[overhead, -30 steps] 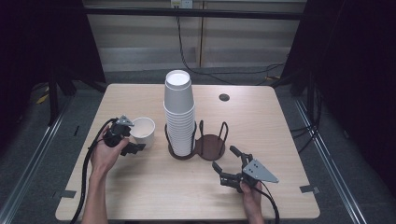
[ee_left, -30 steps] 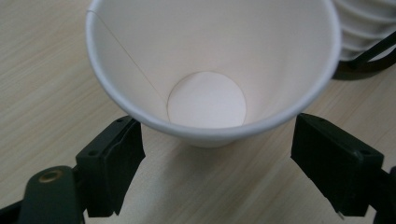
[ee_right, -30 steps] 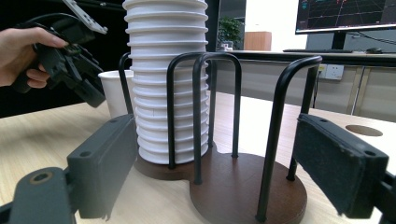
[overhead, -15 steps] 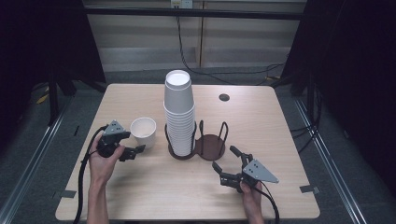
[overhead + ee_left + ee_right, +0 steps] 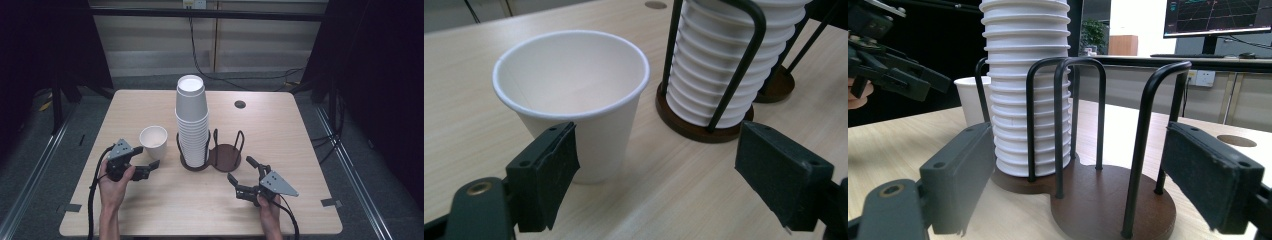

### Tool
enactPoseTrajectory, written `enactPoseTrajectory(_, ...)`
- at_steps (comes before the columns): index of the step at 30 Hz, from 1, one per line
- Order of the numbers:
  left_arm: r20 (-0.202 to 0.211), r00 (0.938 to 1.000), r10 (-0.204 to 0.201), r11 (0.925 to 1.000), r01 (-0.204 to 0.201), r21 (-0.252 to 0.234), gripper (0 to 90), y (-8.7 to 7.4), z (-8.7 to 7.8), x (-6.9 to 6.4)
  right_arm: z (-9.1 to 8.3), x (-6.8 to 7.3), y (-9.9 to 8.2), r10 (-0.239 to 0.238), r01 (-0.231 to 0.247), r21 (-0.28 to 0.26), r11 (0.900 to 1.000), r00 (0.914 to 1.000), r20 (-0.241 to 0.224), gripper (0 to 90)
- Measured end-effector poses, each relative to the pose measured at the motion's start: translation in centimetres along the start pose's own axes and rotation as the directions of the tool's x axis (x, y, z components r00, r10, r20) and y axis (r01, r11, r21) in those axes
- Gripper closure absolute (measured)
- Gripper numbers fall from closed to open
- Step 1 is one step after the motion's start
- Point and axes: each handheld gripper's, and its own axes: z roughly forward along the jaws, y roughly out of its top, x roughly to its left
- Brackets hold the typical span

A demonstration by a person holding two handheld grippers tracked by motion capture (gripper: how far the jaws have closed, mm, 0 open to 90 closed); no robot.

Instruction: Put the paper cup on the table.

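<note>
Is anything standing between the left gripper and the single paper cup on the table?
Nothing visible does. The left gripper, jaws open, sits just short of the single paper cup, with bare table between. The cup stack in its holder stands off to the side.

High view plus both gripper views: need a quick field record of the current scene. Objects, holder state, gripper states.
table: light wood table, round port near far edge
cup holder: dark two-bay holder with black wire hoops
left bay: tall stack of white paper cups
right bay: empty
single cup: single white cup upright on table, left of holder, empty
left gripper: left gripper open, near single cup, not gripping it
right gripper: right gripper open, facing holder, holding nothing
</note>
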Motion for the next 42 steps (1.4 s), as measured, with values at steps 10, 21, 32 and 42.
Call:
enactPoseTrajectory(10,0.022,0.9997,-0.008,0.9944,0.010,-0.105,17.1,-1.2,0.0,-1.9,0.0,0.0,0.0,-0.001,0.001,0.002,1.0000,1.0000,-0.001,13.2)
enactPoseTrajectory(21,0.009,0.9998,0.015,0.9808,-0.013,-0.195,16.4,-1.6,0.5,-5.1,0.0,0.0,0.0,-0.001,0.001,0.001,1.0000,1.0000,0.002,13.2)
enactPoseTrajectory(32,0.036,0.9992,-0.018,0.9533,0.028,-0.301,16.4,-2.8,2.1,-7.7,0.0,0.0,0.0,-0.002,0.002,0.004,1.0000,1.0000,0.004,13.2)
enactPoseTrajectory(42,0.038,0.9993,-0.003,0.9420,0.016,-0.335,16.0,-4.9,2.7,-9.4,0.0,0.0,0.0,-0.003,0.003,0.004,1.0000,1.0000,0.005,13.3)
